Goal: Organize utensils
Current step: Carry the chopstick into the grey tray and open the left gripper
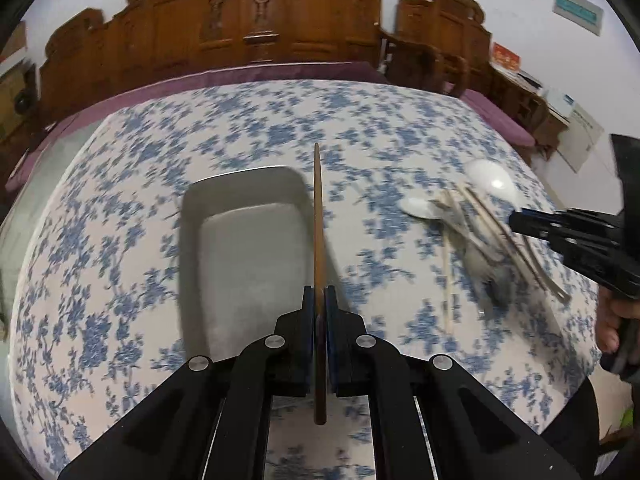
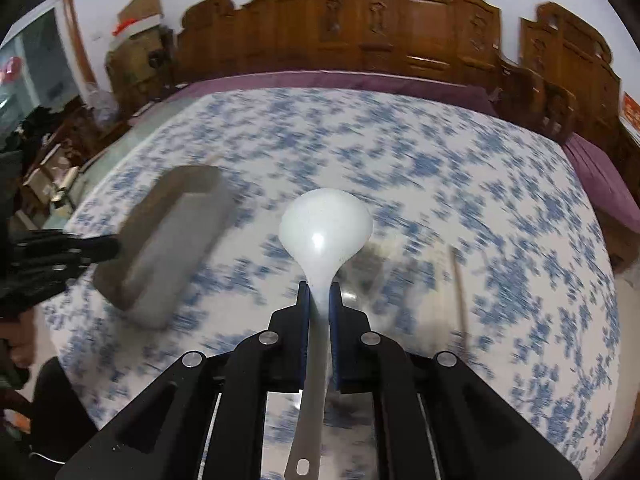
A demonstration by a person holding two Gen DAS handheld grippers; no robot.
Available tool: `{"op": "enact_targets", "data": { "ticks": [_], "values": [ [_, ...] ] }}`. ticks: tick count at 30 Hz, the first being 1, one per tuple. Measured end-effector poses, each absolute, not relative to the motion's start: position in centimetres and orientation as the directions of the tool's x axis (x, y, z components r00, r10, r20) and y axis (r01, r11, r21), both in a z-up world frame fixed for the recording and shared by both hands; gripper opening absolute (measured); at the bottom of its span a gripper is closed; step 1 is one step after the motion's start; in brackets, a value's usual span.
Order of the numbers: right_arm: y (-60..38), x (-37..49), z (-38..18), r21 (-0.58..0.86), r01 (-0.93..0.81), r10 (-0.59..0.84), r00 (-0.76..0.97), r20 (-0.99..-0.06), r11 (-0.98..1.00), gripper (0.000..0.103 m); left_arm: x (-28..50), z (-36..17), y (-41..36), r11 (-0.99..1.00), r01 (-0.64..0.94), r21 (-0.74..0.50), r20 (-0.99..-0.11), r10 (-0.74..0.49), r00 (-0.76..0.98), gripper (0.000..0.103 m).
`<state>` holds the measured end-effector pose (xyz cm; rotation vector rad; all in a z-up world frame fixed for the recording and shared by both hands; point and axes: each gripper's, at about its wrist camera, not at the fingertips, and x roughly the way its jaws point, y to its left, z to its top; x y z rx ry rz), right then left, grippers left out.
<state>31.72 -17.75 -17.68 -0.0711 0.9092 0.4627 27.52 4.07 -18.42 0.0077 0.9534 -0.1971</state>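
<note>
Centrally, grey tray (image 1: 244, 248) bare inside, chopstick (image 1: 318, 220) beside it

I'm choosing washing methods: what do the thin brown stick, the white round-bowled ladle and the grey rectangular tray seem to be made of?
Thin brown stick: likely wood or bamboo; matte, uniform brown.
White round-bowled ladle: probably plastic or melamine; smooth, faintly speckled, with a glossy highlight.
Grey rectangular tray: looks like brushed metal; dull sheen, thin rolled rim, though blur leaves it open.

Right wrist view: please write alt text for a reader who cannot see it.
The right gripper is shut on the handle of a white ladle, held above a blue-flowered tablecloth. A grey tray lies to the left, blurred.
</note>
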Motion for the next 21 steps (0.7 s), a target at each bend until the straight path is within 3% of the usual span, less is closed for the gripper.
{"op": "enact_targets", "data": {
  "ticks": [21],
  "values": [
    [-5.6, 32.0, -16.2, 0.182, -0.523, 0.454, 0.458, -0.764, 0.833, 0.011, 29.8, -20.0, 8.2, 0.989, 0.099, -0.112, -0.824, -0.148, 0.547, 0.006]
  ]
}}
